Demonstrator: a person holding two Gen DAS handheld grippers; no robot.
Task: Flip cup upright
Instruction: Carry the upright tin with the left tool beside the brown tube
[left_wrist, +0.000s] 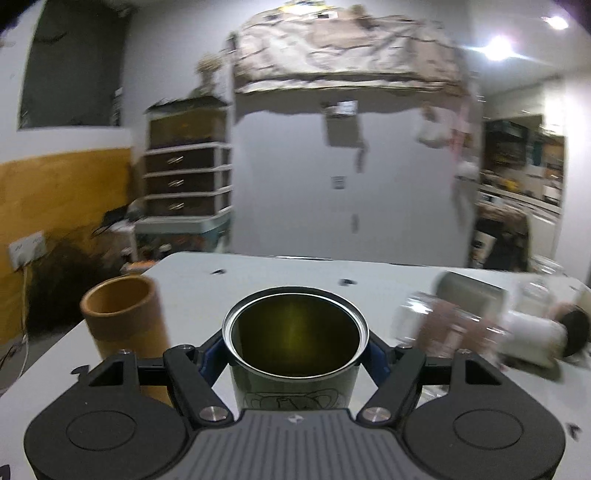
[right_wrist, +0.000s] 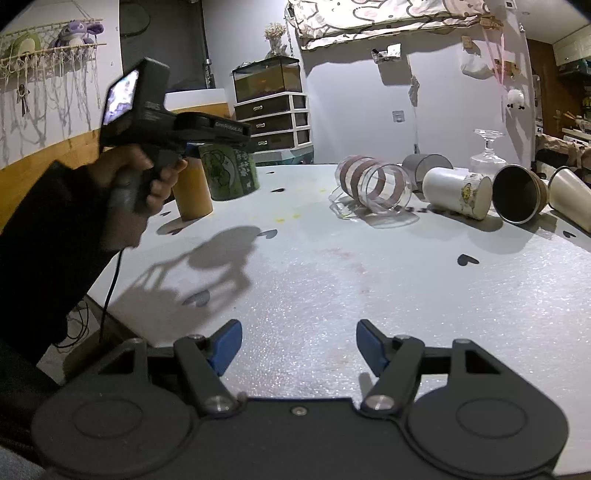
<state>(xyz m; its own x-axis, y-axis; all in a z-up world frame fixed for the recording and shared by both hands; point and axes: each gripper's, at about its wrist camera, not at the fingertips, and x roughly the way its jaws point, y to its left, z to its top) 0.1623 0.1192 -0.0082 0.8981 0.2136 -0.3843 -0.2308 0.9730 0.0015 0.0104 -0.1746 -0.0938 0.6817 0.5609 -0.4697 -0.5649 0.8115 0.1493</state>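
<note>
Table (right_wrist: 332, 280): white, speckled, small dark hearts.
Room: drawer unit (right_wrist: 275, 118) by the wall.
Left gripper (left_wrist: 295, 354): pinching green cup (left_wrist: 293, 343).
Right gripper (right_wrist: 298, 347): spread, holding nothing.

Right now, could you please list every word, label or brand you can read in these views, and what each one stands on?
"GenRobot.AI": on the side of the left tongs, small and soft, so the reading is approximate.
Green cup: drawings only, no words legible.
White cup: a yellow print, too small to read.
</note>
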